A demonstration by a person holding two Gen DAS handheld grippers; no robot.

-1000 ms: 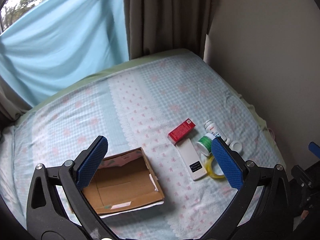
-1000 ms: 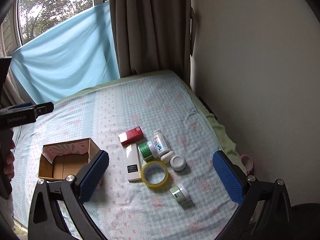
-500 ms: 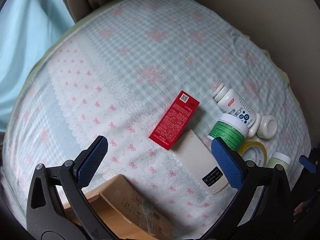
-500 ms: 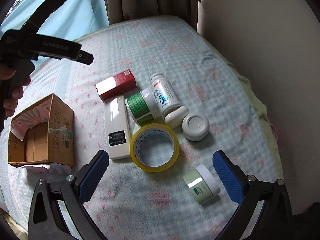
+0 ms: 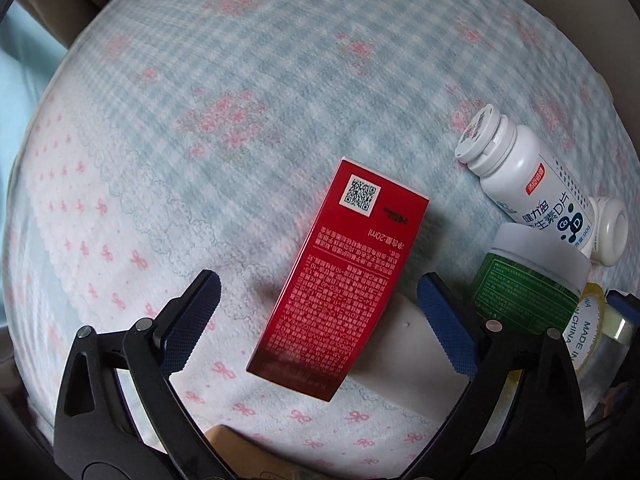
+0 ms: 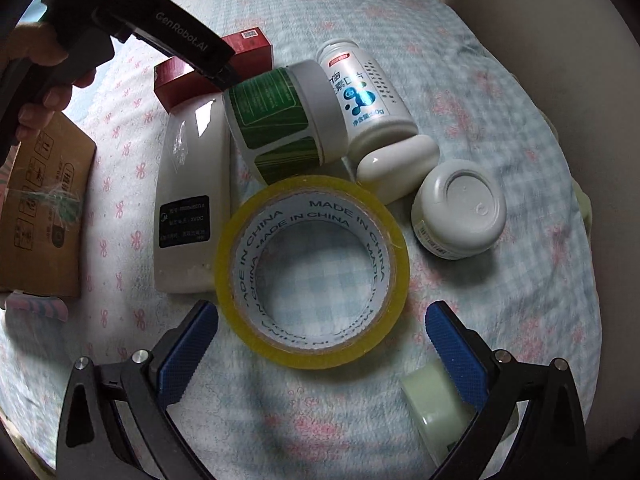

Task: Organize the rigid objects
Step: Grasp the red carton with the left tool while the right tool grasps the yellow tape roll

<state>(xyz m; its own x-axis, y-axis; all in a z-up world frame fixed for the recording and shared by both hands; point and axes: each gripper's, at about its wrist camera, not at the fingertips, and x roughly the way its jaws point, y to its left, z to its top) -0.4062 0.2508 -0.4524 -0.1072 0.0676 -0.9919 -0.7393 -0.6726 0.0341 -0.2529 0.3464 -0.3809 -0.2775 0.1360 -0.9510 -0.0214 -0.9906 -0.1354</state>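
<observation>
A red box [image 5: 340, 264] lies flat on the bedspread. My left gripper [image 5: 318, 280] points down over it, one blue pad on each side. The jaws are closing and neither pad touches the box. Against the box's near end lies a white remote [image 5: 408, 344]. My right gripper [image 6: 320, 308] is open just above the near rim of a yellow tape roll [image 6: 228, 264]. Beyond the roll lie the remote [image 6: 192, 200], a green-labelled jar [image 6: 280, 120] and a white bottle [image 6: 368, 100]. The red box [image 6: 248, 46] is partly hidden behind the left gripper's body.
A white-lidded jar [image 6: 460, 216] stands right of the tape, and a small pale green jar [image 6: 432, 404] sits by my right finger. A cardboard box [image 6: 44, 216] stands at the left. A hand [image 6: 40, 52] grips the left tool. A wall runs along the bed's right side.
Both grippers have dropped close to the bed. The left now straddles the red box with narrower jaws. The right has come down over the tape roll.
</observation>
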